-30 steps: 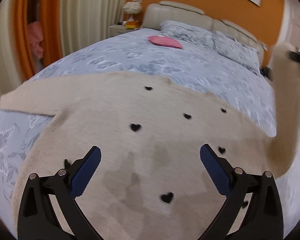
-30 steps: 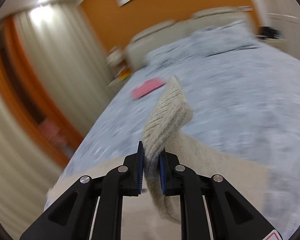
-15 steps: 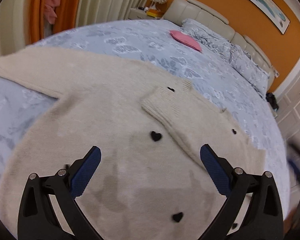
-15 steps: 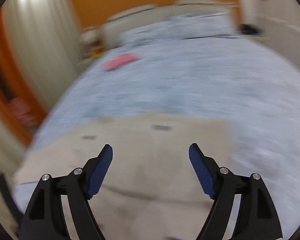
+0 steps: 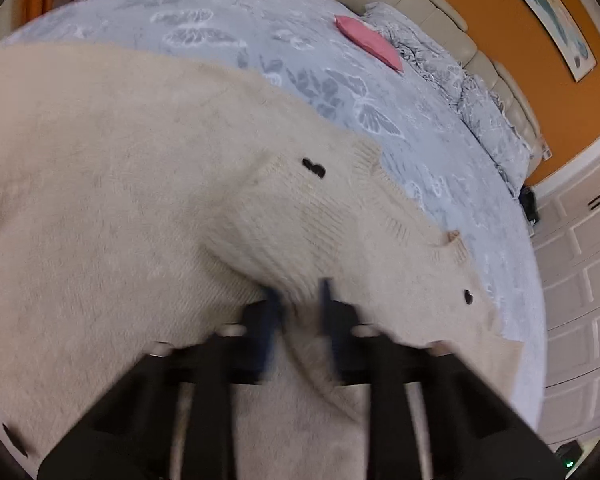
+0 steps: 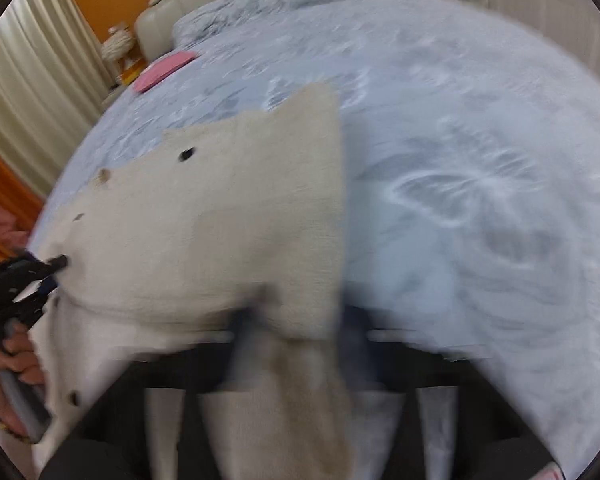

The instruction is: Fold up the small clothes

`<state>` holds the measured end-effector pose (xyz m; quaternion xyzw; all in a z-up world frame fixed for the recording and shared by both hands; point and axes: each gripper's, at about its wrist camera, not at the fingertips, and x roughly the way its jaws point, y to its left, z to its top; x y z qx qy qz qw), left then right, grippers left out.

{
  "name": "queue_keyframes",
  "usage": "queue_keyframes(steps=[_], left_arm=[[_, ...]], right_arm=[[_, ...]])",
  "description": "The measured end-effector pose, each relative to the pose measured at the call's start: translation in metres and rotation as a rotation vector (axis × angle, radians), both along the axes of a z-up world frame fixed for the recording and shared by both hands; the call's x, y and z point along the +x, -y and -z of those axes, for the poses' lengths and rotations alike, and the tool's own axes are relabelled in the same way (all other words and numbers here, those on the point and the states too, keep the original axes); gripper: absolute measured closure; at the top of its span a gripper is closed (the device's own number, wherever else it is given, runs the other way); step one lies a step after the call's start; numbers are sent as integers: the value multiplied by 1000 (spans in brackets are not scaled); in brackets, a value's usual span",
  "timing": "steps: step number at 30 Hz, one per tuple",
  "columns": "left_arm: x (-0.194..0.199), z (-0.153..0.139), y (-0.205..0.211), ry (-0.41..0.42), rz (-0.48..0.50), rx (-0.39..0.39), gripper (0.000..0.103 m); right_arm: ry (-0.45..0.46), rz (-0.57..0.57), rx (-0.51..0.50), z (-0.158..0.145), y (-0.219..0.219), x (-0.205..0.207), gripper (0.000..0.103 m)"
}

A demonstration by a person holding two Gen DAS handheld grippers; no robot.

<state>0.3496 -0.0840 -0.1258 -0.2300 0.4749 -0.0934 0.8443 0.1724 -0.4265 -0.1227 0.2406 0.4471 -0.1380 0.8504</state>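
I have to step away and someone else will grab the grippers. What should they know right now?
Left gripper: fingers close together around a fold of the sweater; blurred, looks shut on it.
Right gripper: fingers either side of the sweater's right edge; too blurred to tell if it is clamped.
Sweater lies spread on the bed, right sleeve already folded across the chest.
Left: the other sleeve and the body fold. A pink cloth lies near the pillows.

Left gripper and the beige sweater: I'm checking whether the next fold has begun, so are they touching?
Touching. In the left wrist view the left gripper has its blurred blue pads pinched around a raised fold of the beige sweater.
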Motion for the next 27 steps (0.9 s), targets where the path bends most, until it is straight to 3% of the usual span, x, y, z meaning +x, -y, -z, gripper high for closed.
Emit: queue_keyframes(steps=[4, 5, 6, 7, 8, 11, 12, 13, 14, 15, 18, 21, 24, 27], left_arm=[[-10, -14, 0, 77, 17, 31, 92], [-10, -10, 1, 61, 24, 52, 91], [-7, 3, 1, 20, 37, 87, 91], [-7, 8, -1, 10, 43, 85, 89], [-10, 6, -7, 36, 52, 60, 88], [-26, -17, -38, 92, 41, 16, 74], [-33, -28, -57, 127, 1, 5, 59], [-38, -36, -78, 158, -44, -3, 38], [-44, -47, -111, 182, -120, 3, 31], [-46, -51, -136, 191, -175, 16, 27], [-43, -56, -232, 159, -385, 64, 23], [-34, -43, -328, 66, -616, 97, 23], [-36, -31, -404, -2, -848, 120, 23], [-40, -17, -445, -42, -997, 68, 23]], right_arm=[[109, 30, -106, -40, -2, -13, 87], [78, 43, -129, -34, 0, -12, 94], [23, 57, -136, -22, 5, -9, 95], [-60, 69, -129, -2, 9, -7, 95], [-84, 85, -125, 4, 11, -9, 94], [17, 133, -152, -29, 5, -24, 82], [53, 140, -168, -41, 0, -28, 68], [105, 138, -175, -55, -10, -32, 61], [144, 129, -171, -63, -19, -34, 53], [175, 112, -171, -69, -31, -34, 52], [208, 30, -174, -78, -67, -24, 44], [202, -70, -196, -74, -106, -8, 41], [175, -167, -201, -53, -144, -1, 40], [152, -234, -202, -43, -169, 7, 38]])
